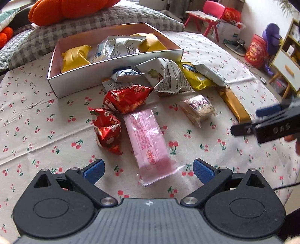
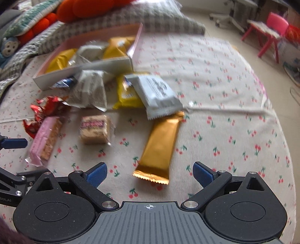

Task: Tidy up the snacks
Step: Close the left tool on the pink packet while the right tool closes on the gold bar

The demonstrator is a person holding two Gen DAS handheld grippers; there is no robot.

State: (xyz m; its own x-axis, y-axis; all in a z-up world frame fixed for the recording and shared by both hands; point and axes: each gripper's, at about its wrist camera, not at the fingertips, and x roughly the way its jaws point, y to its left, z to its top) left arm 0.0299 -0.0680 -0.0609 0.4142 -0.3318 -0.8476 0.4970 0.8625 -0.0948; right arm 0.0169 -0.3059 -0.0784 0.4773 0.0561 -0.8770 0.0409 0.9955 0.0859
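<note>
A white box (image 1: 78, 79) with a pink inside holds yellow (image 1: 75, 56) and silver (image 1: 116, 47) snack packs; it also shows in the right wrist view (image 2: 105, 64). Loose snacks lie in front of it on the cherry-print cloth: two red packs (image 1: 127, 98), a pink bar (image 1: 148, 138), a clear-wrapped wafer (image 1: 196, 108), silver packs (image 1: 168, 77), a yellow pack (image 1: 196, 77) and a gold bar (image 2: 161, 146). My left gripper (image 1: 148, 171) is open, just short of the pink bar. My right gripper (image 2: 150, 173) is open over the near end of the gold bar.
The cherry-print cloth (image 2: 215, 78) covers the surface. A grey checked cushion (image 1: 105, 20) and orange plush (image 1: 71, 9) lie behind the box. A pink chair (image 1: 210, 13), bags and a white cabinet (image 1: 286, 63) stand at the far right.
</note>
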